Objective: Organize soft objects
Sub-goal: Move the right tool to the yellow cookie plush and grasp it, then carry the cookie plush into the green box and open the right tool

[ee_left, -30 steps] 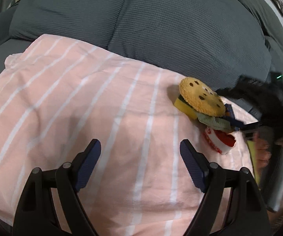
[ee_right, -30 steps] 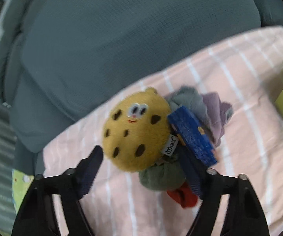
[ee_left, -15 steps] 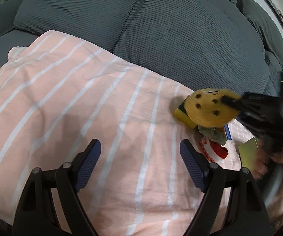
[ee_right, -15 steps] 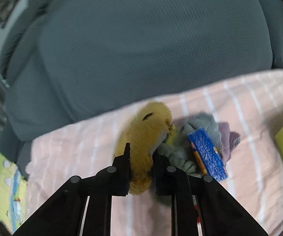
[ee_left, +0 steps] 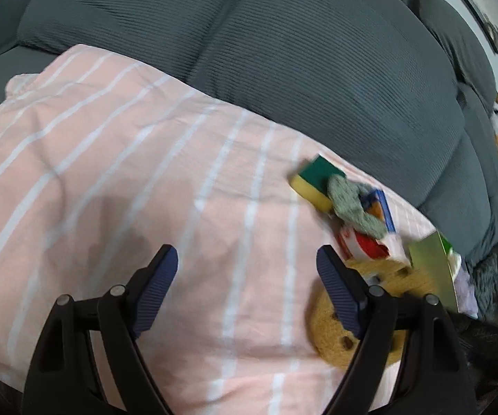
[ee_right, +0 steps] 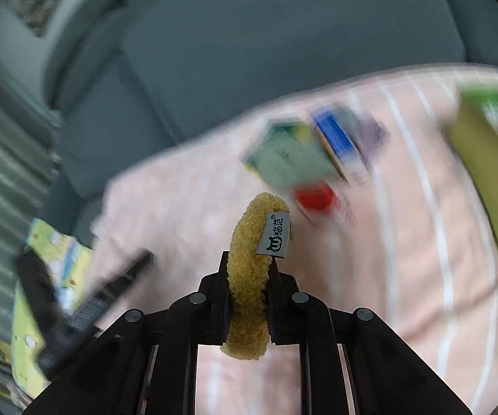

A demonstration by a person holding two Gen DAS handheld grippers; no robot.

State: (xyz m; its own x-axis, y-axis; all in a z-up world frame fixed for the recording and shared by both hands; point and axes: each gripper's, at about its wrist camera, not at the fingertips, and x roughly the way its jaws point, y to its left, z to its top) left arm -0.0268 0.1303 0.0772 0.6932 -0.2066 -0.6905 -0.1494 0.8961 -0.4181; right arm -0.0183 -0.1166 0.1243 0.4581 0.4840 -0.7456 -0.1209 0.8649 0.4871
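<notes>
Grip on the cookie plush (ee_right: 249,276) is thin: your right gripper (ee_right: 248,297) pinches only its edge, above the striped sheet (ee_right: 404,276). Sudden swings could shake it loose. Your left gripper (ee_left: 247,294) stands open and empty, close enough to collide.

Grey sofa (ee_left: 318,52) (framed pics (ee_left: 484,3) behind).

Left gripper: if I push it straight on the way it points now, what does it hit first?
Probably just the pink striped sheet: nothing lies between the open left gripper and it. The cookie plush sits off beside its fingers; depth is unclear.
</notes>
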